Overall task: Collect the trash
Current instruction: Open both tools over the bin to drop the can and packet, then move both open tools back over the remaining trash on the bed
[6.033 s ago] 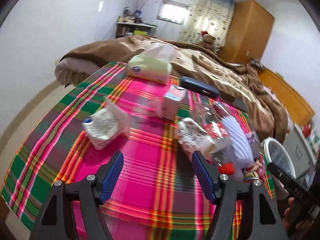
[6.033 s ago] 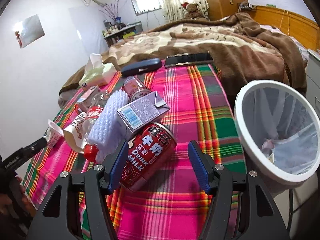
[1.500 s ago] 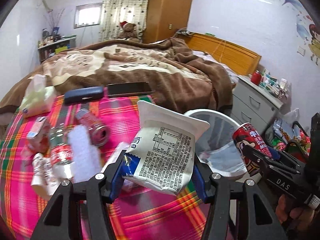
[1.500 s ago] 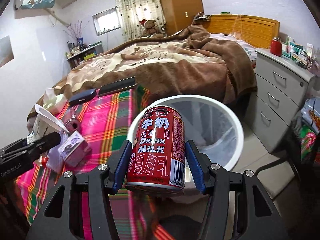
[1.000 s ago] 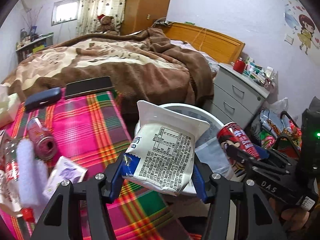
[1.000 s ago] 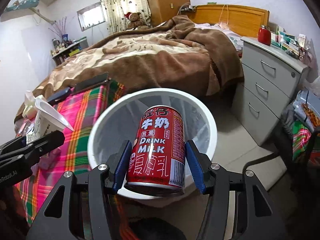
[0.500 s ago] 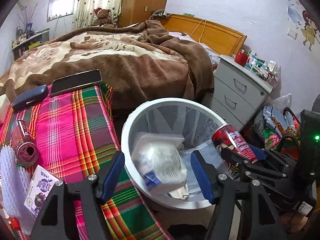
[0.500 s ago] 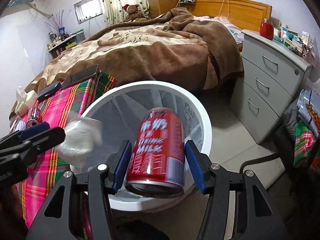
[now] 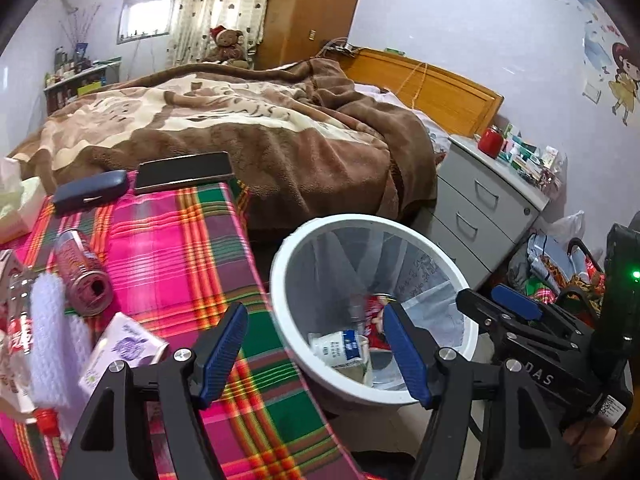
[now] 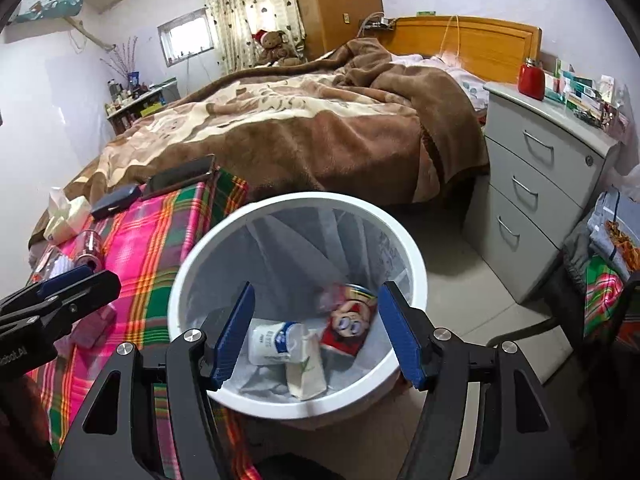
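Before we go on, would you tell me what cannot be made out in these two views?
- Left wrist view: the red milk can in the white bin is mostly hidden behind the left gripper finger.
- Left wrist view: the clear bottle is cut off by the left edge and blurred.
- Right wrist view: the print on the white pouch is too small to read.
- Right wrist view: the purple carton is blurred, partly behind the other gripper.

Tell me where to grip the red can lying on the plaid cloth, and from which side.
Grip the red can across its round body, mid-length, coming down from above with the left gripper, now open and empty. It lies on its side with the open end toward the camera; the white foam sleeve crowds that end, so stay toward the far half.
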Demonstrator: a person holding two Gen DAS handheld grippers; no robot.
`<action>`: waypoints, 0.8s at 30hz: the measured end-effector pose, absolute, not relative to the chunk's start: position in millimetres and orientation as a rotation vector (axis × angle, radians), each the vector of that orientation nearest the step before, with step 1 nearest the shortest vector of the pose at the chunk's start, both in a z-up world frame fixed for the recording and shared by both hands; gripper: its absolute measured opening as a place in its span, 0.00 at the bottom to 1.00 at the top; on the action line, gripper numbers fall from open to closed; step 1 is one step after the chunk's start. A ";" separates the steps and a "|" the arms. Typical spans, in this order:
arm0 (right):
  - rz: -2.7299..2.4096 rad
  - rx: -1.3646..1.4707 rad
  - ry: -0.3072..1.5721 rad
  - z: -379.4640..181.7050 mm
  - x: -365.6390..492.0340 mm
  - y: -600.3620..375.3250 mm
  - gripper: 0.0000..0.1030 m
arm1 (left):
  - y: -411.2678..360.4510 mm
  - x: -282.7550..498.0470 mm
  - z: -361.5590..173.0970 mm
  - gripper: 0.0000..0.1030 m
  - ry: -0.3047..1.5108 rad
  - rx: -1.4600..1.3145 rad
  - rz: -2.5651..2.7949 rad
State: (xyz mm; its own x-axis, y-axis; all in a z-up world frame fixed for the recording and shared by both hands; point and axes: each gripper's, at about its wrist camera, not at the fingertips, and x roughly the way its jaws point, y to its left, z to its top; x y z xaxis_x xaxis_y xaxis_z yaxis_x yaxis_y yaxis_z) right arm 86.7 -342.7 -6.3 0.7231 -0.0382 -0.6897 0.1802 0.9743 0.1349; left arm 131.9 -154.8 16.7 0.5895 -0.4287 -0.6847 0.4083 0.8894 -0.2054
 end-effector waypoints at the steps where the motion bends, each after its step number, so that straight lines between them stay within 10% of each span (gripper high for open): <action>1: -0.119 0.199 0.746 -5.1 85.2 -340.5 0.64 | -150.6 130.0 17.7 0.68 0.804 -0.027 -0.481; 24: 0.041 0.184 0.711 -1.7 90.9 -257.4 0.64 | -19.4 93.2 29.5 0.68 0.745 -0.100 -0.258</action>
State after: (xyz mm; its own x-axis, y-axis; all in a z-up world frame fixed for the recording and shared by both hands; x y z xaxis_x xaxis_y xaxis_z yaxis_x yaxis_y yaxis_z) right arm 90.9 -257.4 -1.7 0.7575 0.1005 -0.6451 0.0248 0.9829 0.1822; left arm 93.2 -19.4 29.4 0.7050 -0.2671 -0.6569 0.1961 0.9637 -0.1814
